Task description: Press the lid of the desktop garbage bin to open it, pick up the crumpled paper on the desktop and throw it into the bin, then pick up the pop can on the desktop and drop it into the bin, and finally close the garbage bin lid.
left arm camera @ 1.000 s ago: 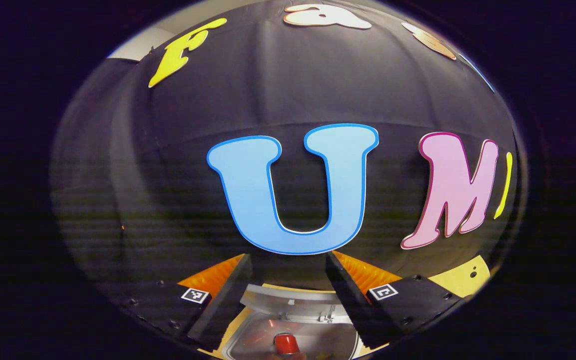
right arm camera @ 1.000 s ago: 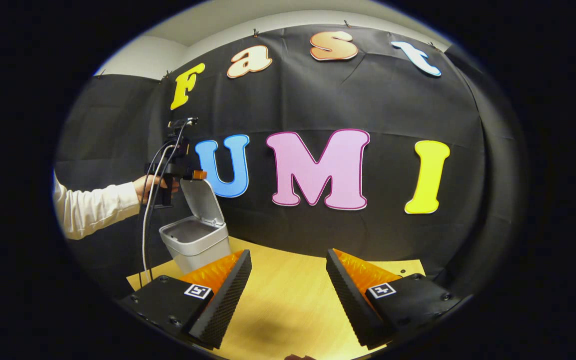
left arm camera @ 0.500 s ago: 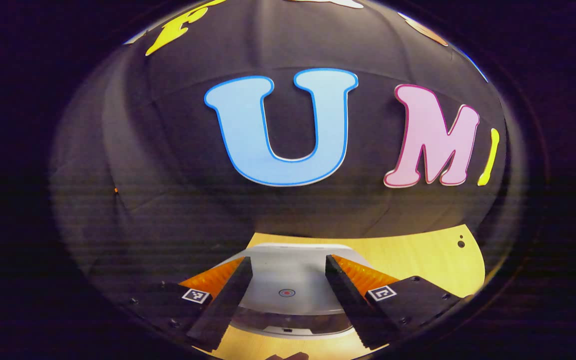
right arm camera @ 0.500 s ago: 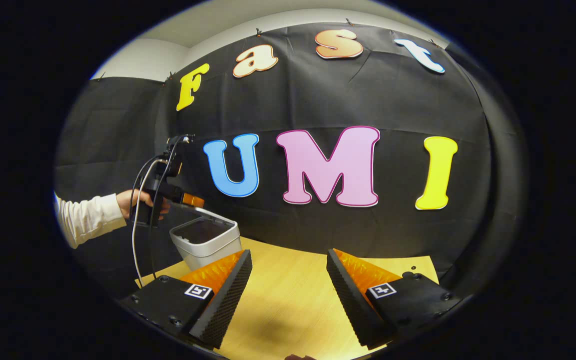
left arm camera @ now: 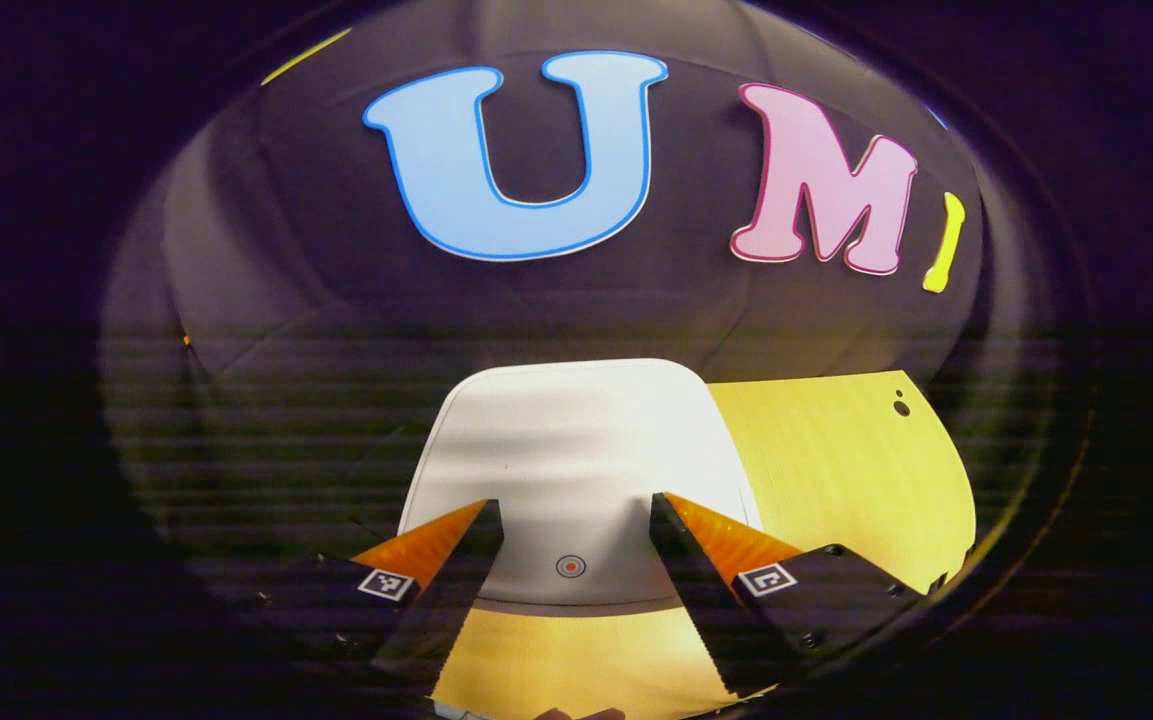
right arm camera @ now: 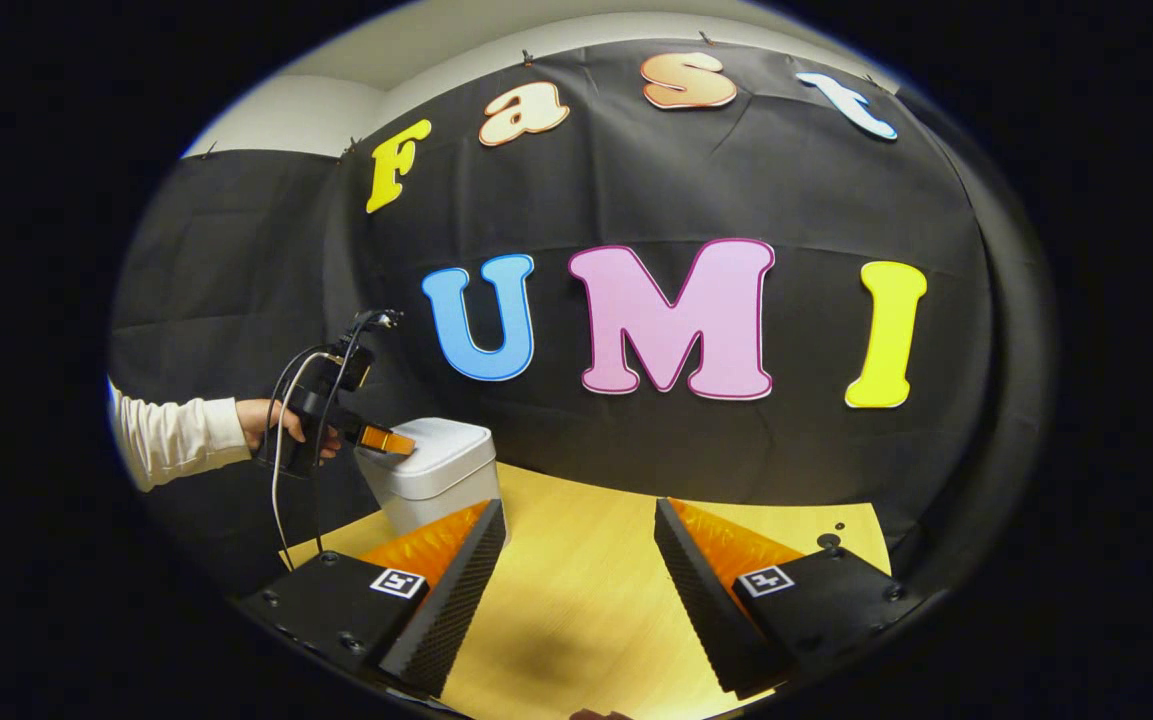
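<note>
1 bin (right arm camera: 433, 478), lid (left arm camera: 576, 470) shut, 2 grippers, 1 table (right arm camera: 586, 590)

Bin (right arm camera: 431, 485) stands on table (right arm camera: 586, 580), far left corner, close before booth wall. Lid (left arm camera: 576, 460) down on bin. Left claw (left arm camera: 571, 510) directly above lid's near edge, fingers apart. Hand (right arm camera: 271, 425) holding it left of bin. Right claw (right arm camera: 576, 520) over table's near middle, right of bin, well apart.
</note>
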